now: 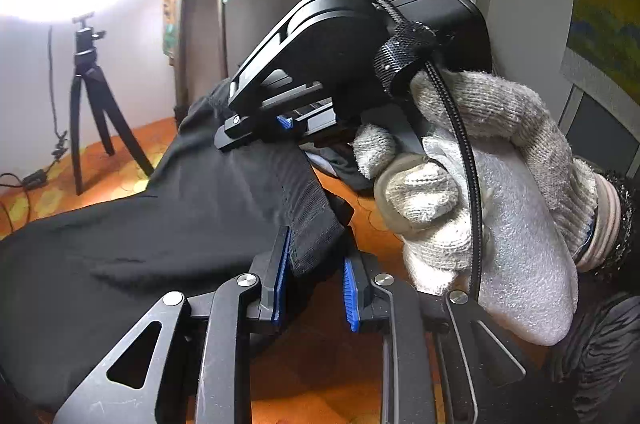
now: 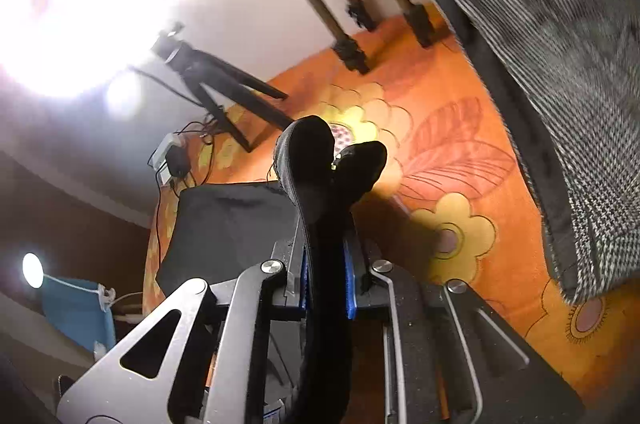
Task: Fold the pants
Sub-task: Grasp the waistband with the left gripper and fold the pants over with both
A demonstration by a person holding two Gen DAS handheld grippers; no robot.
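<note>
Black pants [image 1: 160, 224] lie spread over an orange flowered cloth [image 1: 384, 240]. My left gripper [image 1: 314, 260] has its blue-padded jaws closed around the ribbed waistband edge [image 1: 312, 224]. In the left wrist view the right gripper [image 1: 288, 121], held by a white-gloved hand [image 1: 480, 191], pinches the same waistband farther along. In the right wrist view my right gripper [image 2: 326, 264] is shut on a bunched black fold of the pants [image 2: 316, 159] that sticks up between the jaws, with more black fabric [image 2: 224, 224] lying to the left.
A black tripod [image 1: 92, 111] stands at the far left under a bright lamp. Cables and a power adapter [image 2: 172, 155] lie near it. A black-and-white checked cloth [image 2: 560, 83] hangs at the right. Chair legs [image 2: 352, 39] stand beyond the flowered cloth [image 2: 460, 163].
</note>
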